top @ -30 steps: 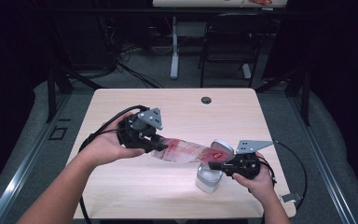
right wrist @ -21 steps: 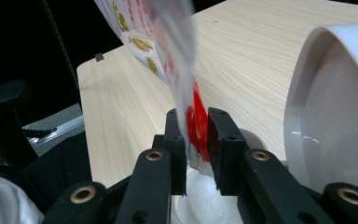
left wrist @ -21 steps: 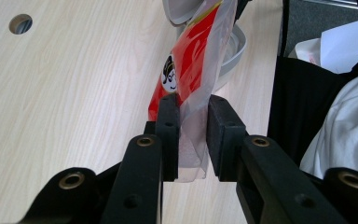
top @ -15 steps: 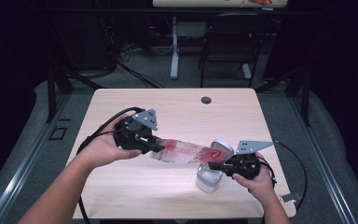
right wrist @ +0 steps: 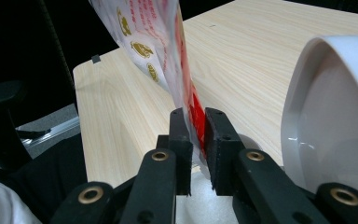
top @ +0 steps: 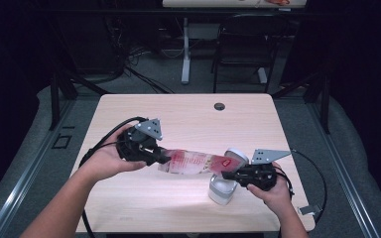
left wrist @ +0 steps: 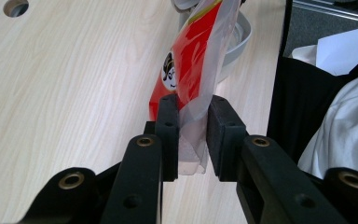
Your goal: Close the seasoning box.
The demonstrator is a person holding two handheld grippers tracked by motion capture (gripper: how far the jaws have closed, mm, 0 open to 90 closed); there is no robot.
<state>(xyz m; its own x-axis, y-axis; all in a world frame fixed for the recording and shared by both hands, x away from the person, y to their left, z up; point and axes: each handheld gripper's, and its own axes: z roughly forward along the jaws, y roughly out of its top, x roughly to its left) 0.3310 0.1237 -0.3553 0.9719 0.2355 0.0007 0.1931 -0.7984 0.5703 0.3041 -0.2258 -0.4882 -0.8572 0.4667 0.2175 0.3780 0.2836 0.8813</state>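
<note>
The table (top: 144, 208) is lying under everything, a pale wooden top with a small round hole (top: 220, 106) near its far edge. In the high view, the person's two forearms are coming in from the near side, each hand carrying a gripper, and a cable is trailing from each one across the wood.

The bag (top: 193, 162) is hanging stretched between the two grippers, a clear plastic packet printed in red with a little round face on it. It is running almost level above the middle of the near half of the table, lifted clear of the wood.

The left gripper (top: 162, 157) is pinching the bag's left end. In the left gripper view, its jaws are standing partly closed, with the crumpled clear edge of the bag (left wrist: 193, 74) caught between the pads and pressed on both sides.

The right gripper (top: 226, 175) is gripping the other end. In the right gripper view, its jaws have just been closing, and the red edge of the bag (right wrist: 161, 42) is sitting squeezed in the narrow gap between the pads.

The cup (top: 222, 188) is standing on the table just under the bag's right end, right beside the right gripper, a small white container with its rim up. In the right gripper view the cup (right wrist: 335, 126) is looming close on the right side, beside the jaws; whether it is touching the bag I cannot tell.
</note>
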